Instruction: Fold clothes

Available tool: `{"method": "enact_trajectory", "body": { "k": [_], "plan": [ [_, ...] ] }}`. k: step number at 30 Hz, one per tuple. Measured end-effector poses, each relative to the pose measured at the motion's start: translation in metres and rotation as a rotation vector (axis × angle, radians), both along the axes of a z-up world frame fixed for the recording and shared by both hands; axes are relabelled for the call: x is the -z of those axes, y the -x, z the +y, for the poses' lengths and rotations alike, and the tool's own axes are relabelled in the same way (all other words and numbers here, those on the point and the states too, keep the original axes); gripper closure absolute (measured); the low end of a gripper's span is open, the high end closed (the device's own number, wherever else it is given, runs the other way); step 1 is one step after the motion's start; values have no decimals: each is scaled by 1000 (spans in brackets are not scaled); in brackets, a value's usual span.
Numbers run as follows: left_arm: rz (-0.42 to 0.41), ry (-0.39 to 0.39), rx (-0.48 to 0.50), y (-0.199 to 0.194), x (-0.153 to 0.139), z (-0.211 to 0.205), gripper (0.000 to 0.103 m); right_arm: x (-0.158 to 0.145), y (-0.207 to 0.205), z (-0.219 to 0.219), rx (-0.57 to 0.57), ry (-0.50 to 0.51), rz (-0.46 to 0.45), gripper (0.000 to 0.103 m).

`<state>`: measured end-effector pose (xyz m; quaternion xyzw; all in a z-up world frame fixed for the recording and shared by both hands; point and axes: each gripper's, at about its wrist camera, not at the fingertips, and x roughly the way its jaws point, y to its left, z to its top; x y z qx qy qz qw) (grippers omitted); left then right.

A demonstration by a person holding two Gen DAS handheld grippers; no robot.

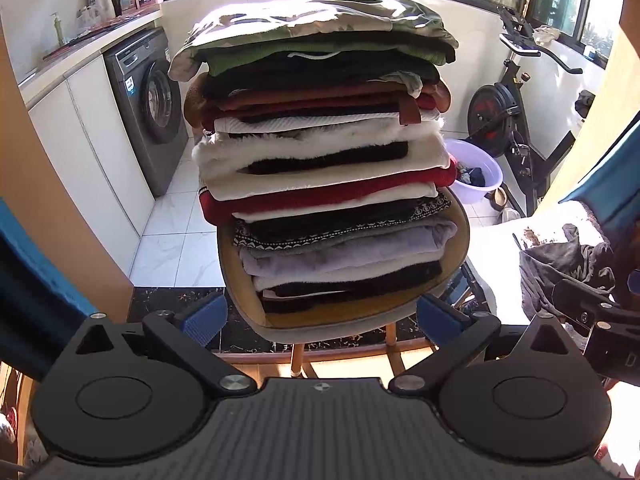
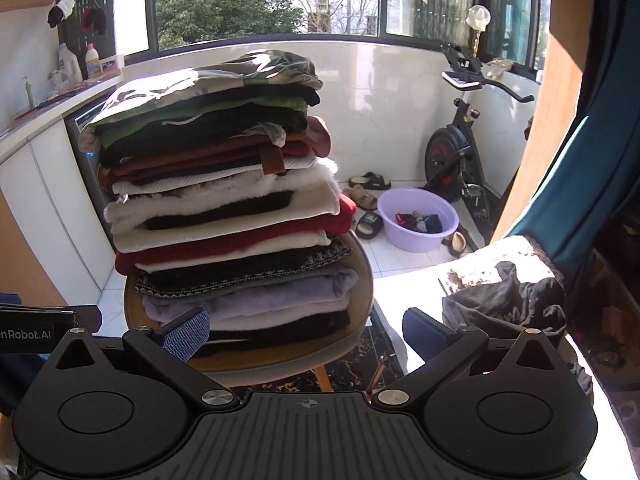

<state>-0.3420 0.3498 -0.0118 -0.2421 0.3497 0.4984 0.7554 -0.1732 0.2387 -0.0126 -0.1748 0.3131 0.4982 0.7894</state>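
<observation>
Left claw: the left claw (image 1: pixel 320 314) is released, its blue pads (image 1: pixel 206 318) spread wide and holding nothing, pointed at the chair from just in front of it.
Right claw: the right claw (image 2: pixel 306 330) is likewise released, empty, with one pad (image 2: pixel 188 332) overlapping the lower edge of the pile in its view.
Folded pile: a tall stack of folded clothes (image 1: pixel 320 152) sits on the round seat of a chair (image 1: pixel 460 236), olive-green garment on top, then black, brown, white, red and grey layers (the stack leans slightly and overhangs the seat on the left).
Unfolded garment: a dark crumpled garment (image 2: pixel 504 296) lies to the right of the chair on a sunlit white surface, near the right claw's outer pad.
Room behind: a washing machine (image 1: pixel 148 108) stands under the bench at left; a lilac basin (image 2: pixel 416 218) with small clothes sits on the tiled floor beside an exercise bike (image 2: pixel 456 152).
</observation>
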Motion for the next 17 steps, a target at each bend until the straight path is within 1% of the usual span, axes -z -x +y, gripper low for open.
{"method": "enact_trajectory", "body": {
  "k": [6,17],
  "plan": [
    [-17,19,-6,3,1,3,0,0,1,0,5,4,0,1],
    [-22,34,21,4,6,5,0,-1,4,1,10,13,-5,1]
  ]
}}
